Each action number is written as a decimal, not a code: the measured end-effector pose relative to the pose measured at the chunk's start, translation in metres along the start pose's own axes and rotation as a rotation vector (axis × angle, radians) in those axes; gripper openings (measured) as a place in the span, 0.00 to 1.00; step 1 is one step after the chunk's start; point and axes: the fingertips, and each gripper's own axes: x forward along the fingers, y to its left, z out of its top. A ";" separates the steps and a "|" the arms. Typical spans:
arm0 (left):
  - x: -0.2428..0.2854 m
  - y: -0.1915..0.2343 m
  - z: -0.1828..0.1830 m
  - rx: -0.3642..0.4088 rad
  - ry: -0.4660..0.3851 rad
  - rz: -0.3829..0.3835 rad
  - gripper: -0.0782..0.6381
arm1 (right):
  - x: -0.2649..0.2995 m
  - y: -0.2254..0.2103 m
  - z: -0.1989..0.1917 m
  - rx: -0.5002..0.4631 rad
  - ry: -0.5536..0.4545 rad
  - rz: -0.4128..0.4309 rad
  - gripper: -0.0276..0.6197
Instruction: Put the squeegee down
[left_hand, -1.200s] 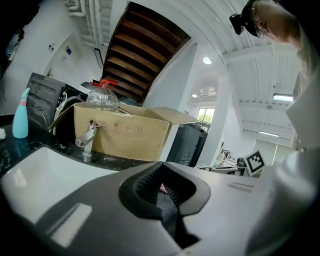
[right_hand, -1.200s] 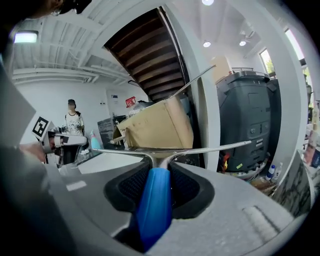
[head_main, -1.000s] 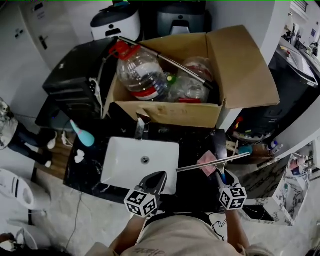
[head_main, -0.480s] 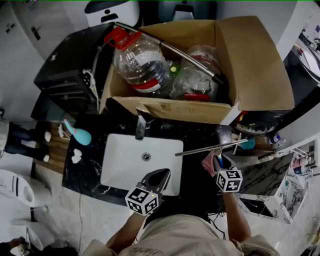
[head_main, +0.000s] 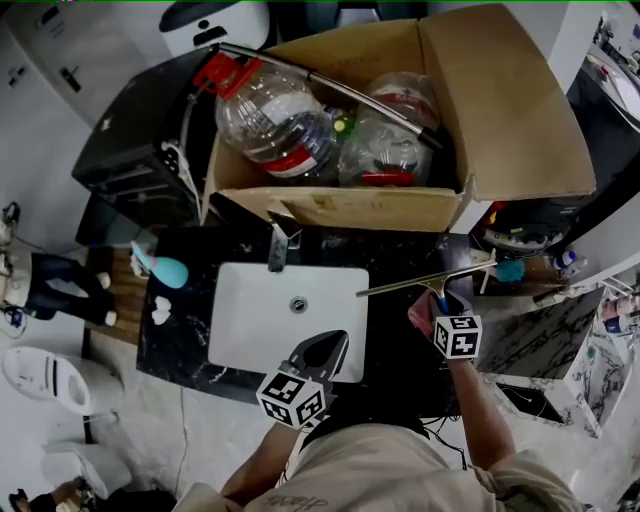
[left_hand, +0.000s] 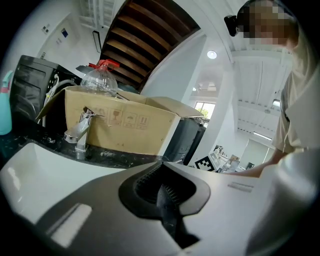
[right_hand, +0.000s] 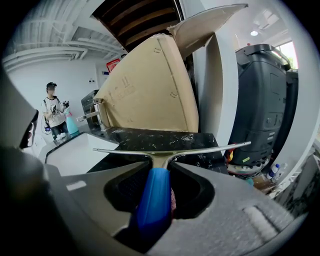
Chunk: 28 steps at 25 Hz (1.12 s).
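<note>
The squeegee (head_main: 425, 281) has a long metal blade and a blue handle (right_hand: 154, 201). My right gripper (head_main: 441, 306) is shut on that handle and holds the blade level just above the black marble counter (head_main: 395, 330), right of the white sink (head_main: 250, 325). A pink cloth (head_main: 418, 314) lies under the gripper. In the right gripper view the blade (right_hand: 170, 150) spans across in front of my right gripper (right_hand: 161, 169). My left gripper (head_main: 325, 352) hovers at the sink's front edge. Its jaws (left_hand: 162, 187) are shut with nothing between them.
A large cardboard box (head_main: 330, 208) full of plastic bottles stands behind the sink, with the faucet (head_main: 280, 243) before it. A teal bottle (head_main: 165, 268) sits at the counter's left. Right of the counter are cluttered floor items and a dark appliance (right_hand: 262, 100).
My right gripper has carried the squeegee forward and lower, toward the counter right of the sink. The left gripper has stayed at the sink's front edge.
</note>
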 end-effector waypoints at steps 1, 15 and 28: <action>0.000 -0.002 0.000 0.002 -0.004 0.001 0.13 | 0.002 0.000 -0.001 -0.004 0.006 -0.003 0.25; -0.018 -0.013 0.003 0.009 -0.060 0.042 0.13 | -0.012 0.002 0.001 -0.061 0.007 -0.019 0.30; 0.003 -0.034 0.002 0.032 -0.068 -0.008 0.13 | -0.122 0.018 0.020 -0.066 -0.114 0.139 0.26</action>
